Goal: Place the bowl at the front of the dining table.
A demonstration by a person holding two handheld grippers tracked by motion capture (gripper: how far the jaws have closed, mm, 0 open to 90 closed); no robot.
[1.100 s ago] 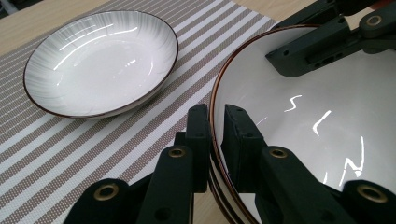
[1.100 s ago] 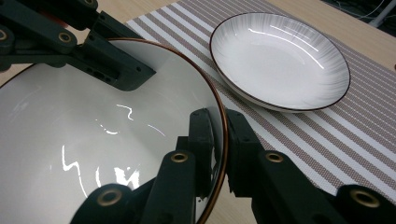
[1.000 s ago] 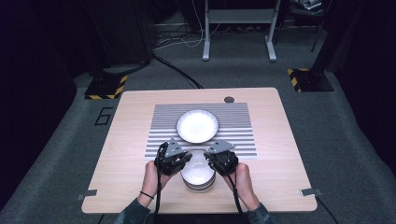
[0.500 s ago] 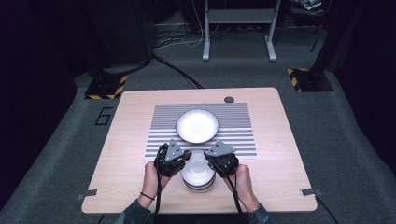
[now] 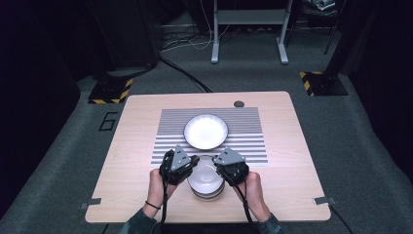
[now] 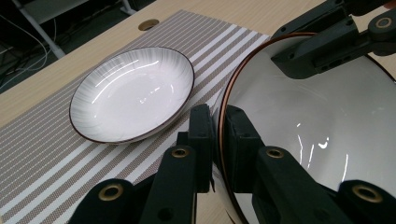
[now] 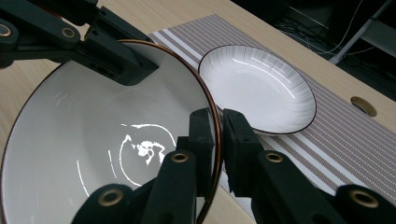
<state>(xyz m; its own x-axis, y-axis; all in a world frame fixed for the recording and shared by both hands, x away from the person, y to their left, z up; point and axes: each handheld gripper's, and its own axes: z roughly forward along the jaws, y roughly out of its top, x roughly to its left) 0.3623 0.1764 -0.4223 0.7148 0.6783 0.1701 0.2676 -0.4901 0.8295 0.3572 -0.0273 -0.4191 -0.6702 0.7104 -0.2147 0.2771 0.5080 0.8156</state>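
One plate (image 5: 205,131) already sits on the striped mat (image 5: 243,141). Left gripper (image 6: 217,140) and right gripper (image 7: 218,140) both pinch the top bowl (image 5: 206,174) rim on the near stack. Lift and placing remain.

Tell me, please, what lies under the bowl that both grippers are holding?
Under the held bowl sits a stack of white bowls on the table. The held bowl covers their insides, so their number stays unclear.

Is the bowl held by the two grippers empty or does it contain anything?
Empty: the bowl shows a bare, glossy white inside, reflections only, in both gripper views.
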